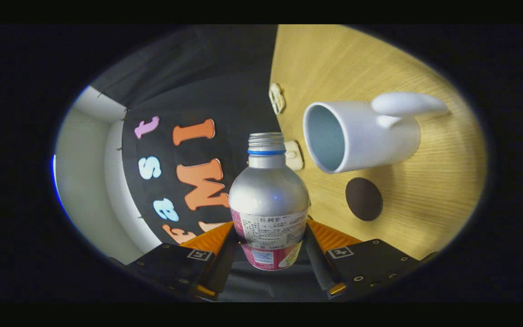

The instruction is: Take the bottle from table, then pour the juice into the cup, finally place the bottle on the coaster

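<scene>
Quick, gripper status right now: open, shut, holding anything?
Gripper: shut on the bottle, one finger on each side of its labelled lower body.

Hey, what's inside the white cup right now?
The white cup shows a pale inner wall with no visible liquid; its bottom is out of sight. The gripper is shut on the bottle, beside the cup's opening.

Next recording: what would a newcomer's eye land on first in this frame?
First, the silver bottle, cap off, clamped between the fingers of the gripper and tipped over sideways along with the whole view. Just beyond its open neck is the mouth of the white cup standing on the wooden table. The dark round coaster lies bare on the table beside the cup.
</scene>
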A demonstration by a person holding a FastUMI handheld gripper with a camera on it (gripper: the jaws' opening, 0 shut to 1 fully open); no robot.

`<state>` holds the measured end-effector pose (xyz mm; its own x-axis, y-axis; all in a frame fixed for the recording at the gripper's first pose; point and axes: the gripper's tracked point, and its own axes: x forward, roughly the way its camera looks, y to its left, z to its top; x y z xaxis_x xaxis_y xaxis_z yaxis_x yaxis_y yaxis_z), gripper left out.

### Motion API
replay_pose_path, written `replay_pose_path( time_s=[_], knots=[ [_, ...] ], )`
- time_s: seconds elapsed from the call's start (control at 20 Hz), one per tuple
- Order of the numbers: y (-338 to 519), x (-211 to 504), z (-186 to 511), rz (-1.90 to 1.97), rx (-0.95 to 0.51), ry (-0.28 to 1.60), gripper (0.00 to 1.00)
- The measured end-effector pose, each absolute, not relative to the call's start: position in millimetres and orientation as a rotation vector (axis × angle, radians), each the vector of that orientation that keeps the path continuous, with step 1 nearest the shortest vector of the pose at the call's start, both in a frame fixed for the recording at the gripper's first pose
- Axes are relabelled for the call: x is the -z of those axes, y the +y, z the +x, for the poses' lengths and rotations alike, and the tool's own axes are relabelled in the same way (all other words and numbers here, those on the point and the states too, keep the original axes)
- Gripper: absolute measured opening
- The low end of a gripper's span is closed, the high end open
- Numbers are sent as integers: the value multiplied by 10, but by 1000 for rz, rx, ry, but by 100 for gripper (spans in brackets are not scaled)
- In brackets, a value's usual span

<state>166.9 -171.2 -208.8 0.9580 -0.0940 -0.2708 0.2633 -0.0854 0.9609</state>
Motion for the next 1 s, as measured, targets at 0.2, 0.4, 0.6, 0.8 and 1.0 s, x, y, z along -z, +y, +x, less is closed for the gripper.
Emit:
replay_pose_path(
  time_s=[0.2, 0.4, 0.6, 0.8, 1.0],
  knots=[
    [-1760, 2098, 1643, 1257, 294, 194, 77],
    [-1933, 2169, 1689, 952, 352, 244, 77],
    [-1883, 2203, 1762, 640, 327, 280, 77],
    [-1780, 2362, 1898, 380, 301, 345, 77],
    [-1776, 2445, 1969, 116, 291, 390, 77]
  ],
)
